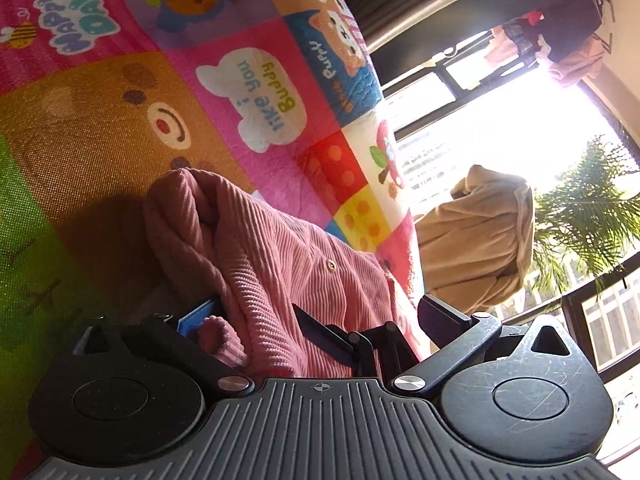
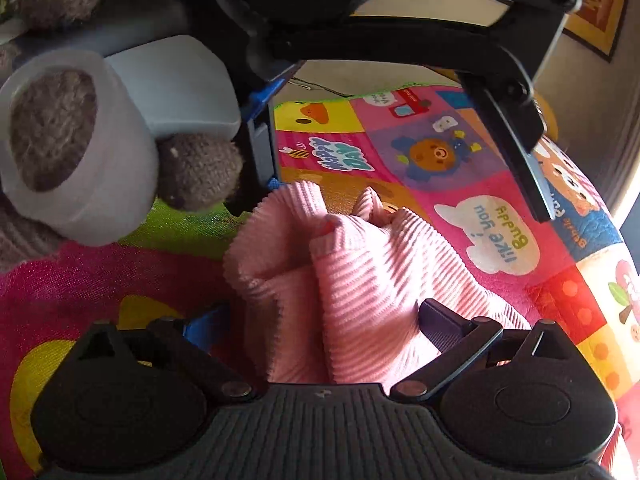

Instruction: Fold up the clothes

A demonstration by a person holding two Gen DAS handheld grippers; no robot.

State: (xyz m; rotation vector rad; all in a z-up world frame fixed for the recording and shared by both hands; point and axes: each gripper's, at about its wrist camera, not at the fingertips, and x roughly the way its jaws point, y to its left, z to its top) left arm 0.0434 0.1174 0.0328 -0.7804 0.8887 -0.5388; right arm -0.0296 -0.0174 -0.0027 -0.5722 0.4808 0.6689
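A pink ribbed garment point(image 1: 256, 248) lies bunched on the colourful cartoon play mat point(image 1: 120, 120). My left gripper point(image 1: 312, 308) is open, its fingers wide apart with the cloth heaped between them. The blue left pad point(image 1: 196, 316) touches a fold. In the right wrist view the same garment point(image 2: 344, 280) fills the gap of my right gripper point(image 2: 316, 314), which is open, and the cloth sits loosely between the fingers. The left gripper point(image 2: 404, 192) shows just beyond the garment's far end, open, held by a hand in brown knit point(image 2: 196, 168).
A beige garment point(image 1: 480, 240) hangs past the mat's right edge, in front of a bright window point(image 1: 500, 128) with a palm plant point(image 1: 588, 208). More clothes hang at the top right point(image 1: 560, 40). A framed picture point(image 2: 596, 12) leans by the wall.
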